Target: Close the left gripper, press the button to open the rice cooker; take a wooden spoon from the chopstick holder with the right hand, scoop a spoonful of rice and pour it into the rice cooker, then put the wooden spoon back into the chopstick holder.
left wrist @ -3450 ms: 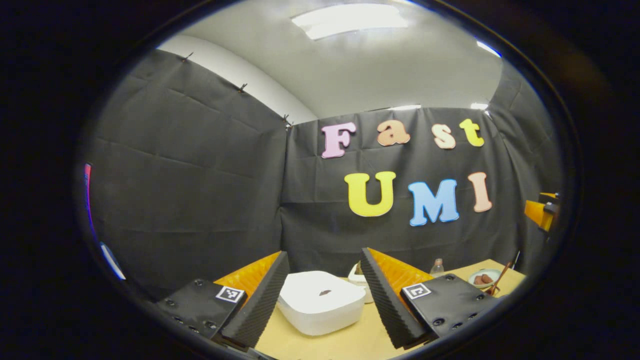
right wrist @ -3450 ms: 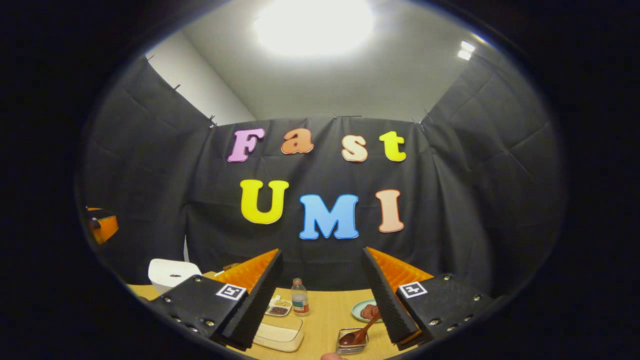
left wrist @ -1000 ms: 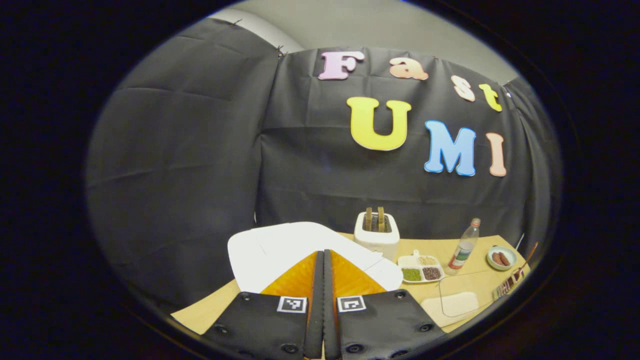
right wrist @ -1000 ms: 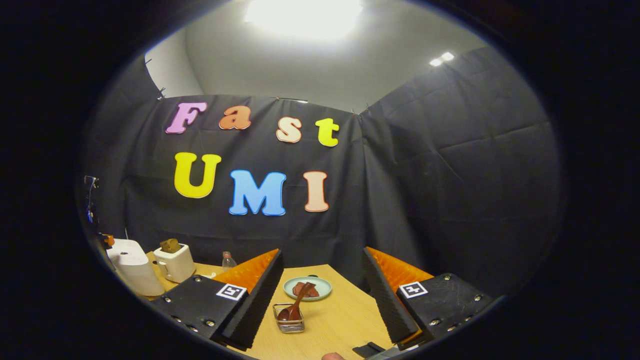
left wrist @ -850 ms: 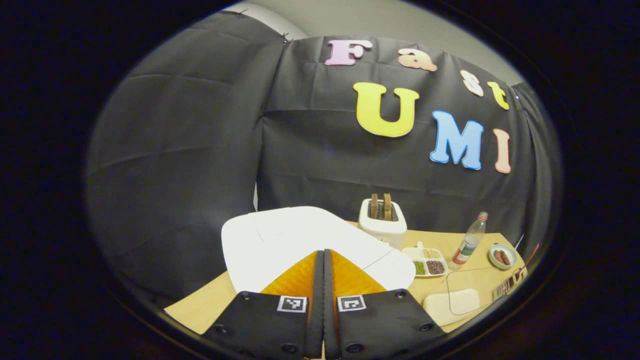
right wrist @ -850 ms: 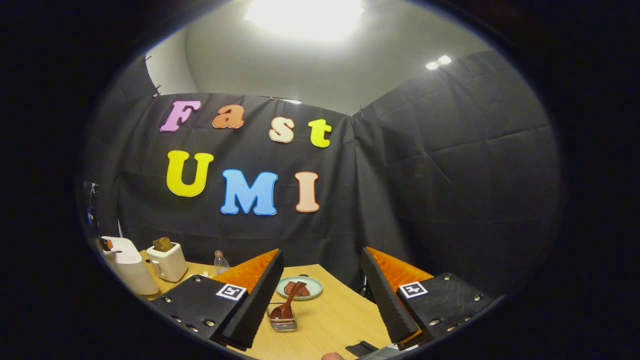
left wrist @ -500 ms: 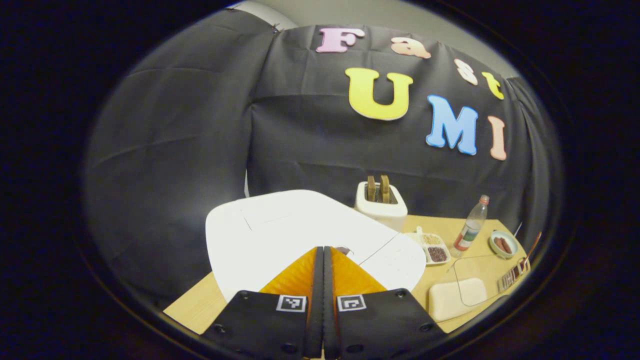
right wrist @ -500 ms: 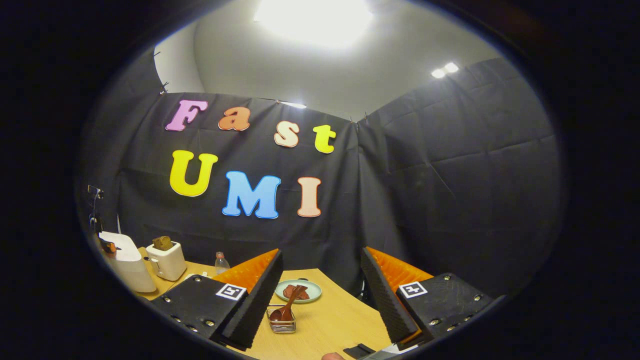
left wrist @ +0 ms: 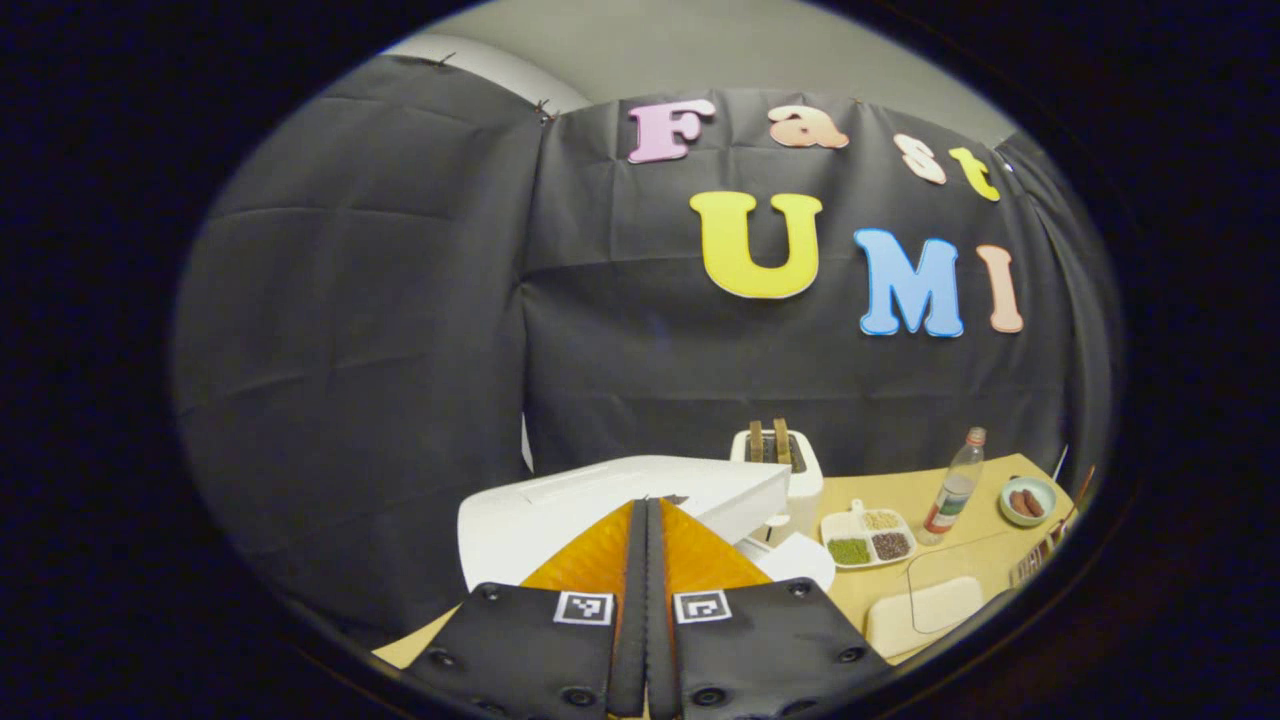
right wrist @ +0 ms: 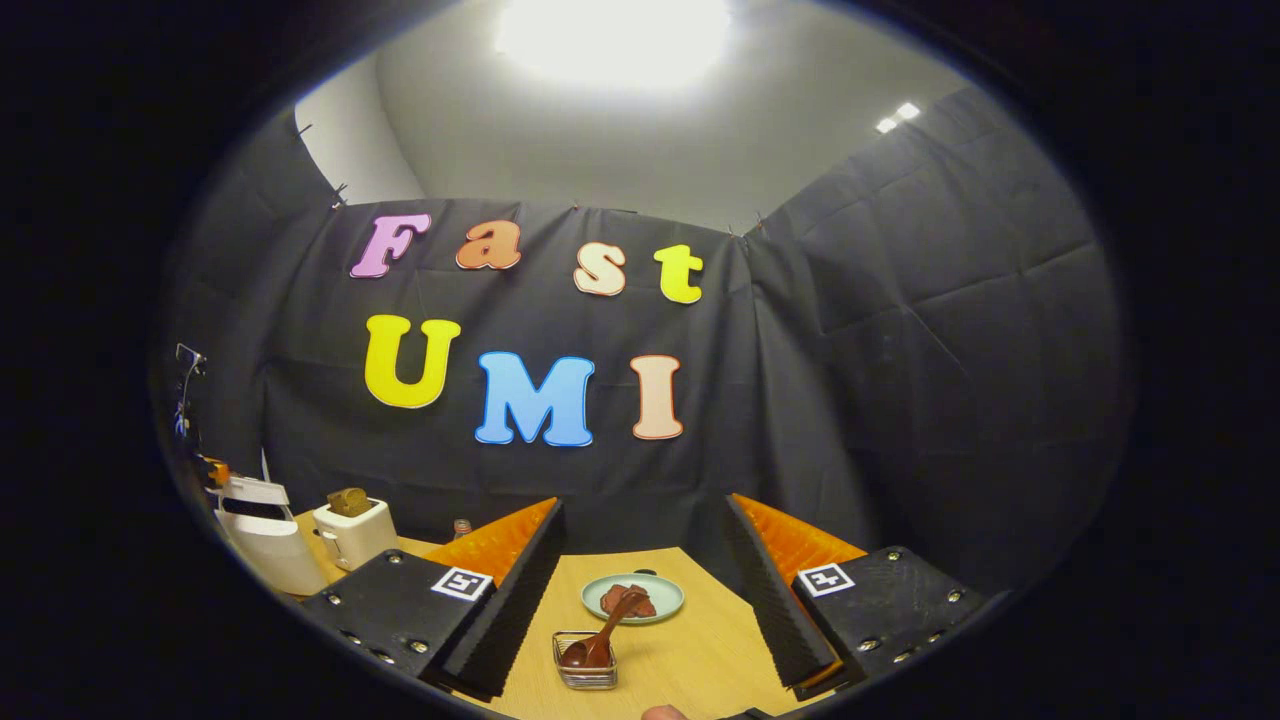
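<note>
Left gripper view
Left gripper [left wrist: 646, 510]: its two fingers are pressed flat together with nothing between them, tips at the front edge of the lid, as half a second ago.
White square rice cooker [left wrist: 560, 520]: its lid [left wrist: 640, 485] has sprung up from the body since half a second ago, when it lay flat; a gap now shows under its right front corner.
White toaster with two brown slices [left wrist: 780, 465]: just behind the cooker, unmoved.
White divided tray of grains [left wrist: 868, 535]: right of the cooker on the light wooden table [left wrist: 905, 490].
Clear plastic bottle [left wrist: 955, 485]: right of the tray.
Clear box of white rice [left wrist: 925, 615]: near the table's front edge, well apart from the cooker.

Right gripper view
Right gripper [right wrist: 645, 600]: fingers spread wide, holding nothing, above the table just as before.
Brown wooden spoon [right wrist: 600, 635]: bowl-down in the small wire chopstick holder [right wrist: 586, 665], handle leaning toward the pale green plate [right wrist: 632, 597]; it sits lower and nearer the middle between the fingers than half a second ago.
Rice cooker: far left, lid now raised where it was shut.
</note>
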Available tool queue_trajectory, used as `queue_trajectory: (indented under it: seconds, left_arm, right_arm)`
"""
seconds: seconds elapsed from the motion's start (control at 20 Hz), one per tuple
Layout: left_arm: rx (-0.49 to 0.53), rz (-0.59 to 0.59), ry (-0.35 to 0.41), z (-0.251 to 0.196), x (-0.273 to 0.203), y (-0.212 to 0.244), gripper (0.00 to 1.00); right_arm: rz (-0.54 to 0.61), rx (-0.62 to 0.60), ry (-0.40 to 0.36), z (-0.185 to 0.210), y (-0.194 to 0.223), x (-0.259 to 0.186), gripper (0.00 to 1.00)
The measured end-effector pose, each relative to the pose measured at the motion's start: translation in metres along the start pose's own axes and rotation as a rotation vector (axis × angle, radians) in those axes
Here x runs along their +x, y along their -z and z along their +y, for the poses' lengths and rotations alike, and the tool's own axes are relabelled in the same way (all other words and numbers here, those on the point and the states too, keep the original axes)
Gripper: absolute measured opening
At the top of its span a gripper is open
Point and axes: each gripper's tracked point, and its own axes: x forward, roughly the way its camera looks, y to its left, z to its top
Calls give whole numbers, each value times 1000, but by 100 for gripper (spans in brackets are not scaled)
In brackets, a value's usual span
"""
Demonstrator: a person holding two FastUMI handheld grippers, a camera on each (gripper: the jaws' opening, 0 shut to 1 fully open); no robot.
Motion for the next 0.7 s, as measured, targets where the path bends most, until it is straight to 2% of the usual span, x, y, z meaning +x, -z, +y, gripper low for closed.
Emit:
queue_trajectory:
  seconds: [0.2,0.3,0.45,0.5,0.55,0.6,0.7]
  left_arm:
    - [-41,-90,-40,-3,-48,-40,9]
    - [-66,-129,-24,-16,-85,-56,9]
    - [-89,-176,-37,-26,-129,-72,99]
    - [-82,-193,-51,-28,-138,-77,96]
    - [-74,-213,-65,-30,-150,-83,99]
    - [-63,-231,-70,-35,-163,-88,95]
    - [-33,-266,-79,-45,-189,-100,97]
  right_arm:
    - [33,16,-70,2,16,37,95]
    - [51,24,-91,3,28,58,95]
    - [83,51,-120,6,50,91,95]
    - [104,62,-121,6,61,101,95]
    - [130,74,-126,6,74,110,95]
    - [160,83,-126,5,89,118,95]
    - [230,90,-128,2,122,133,96]
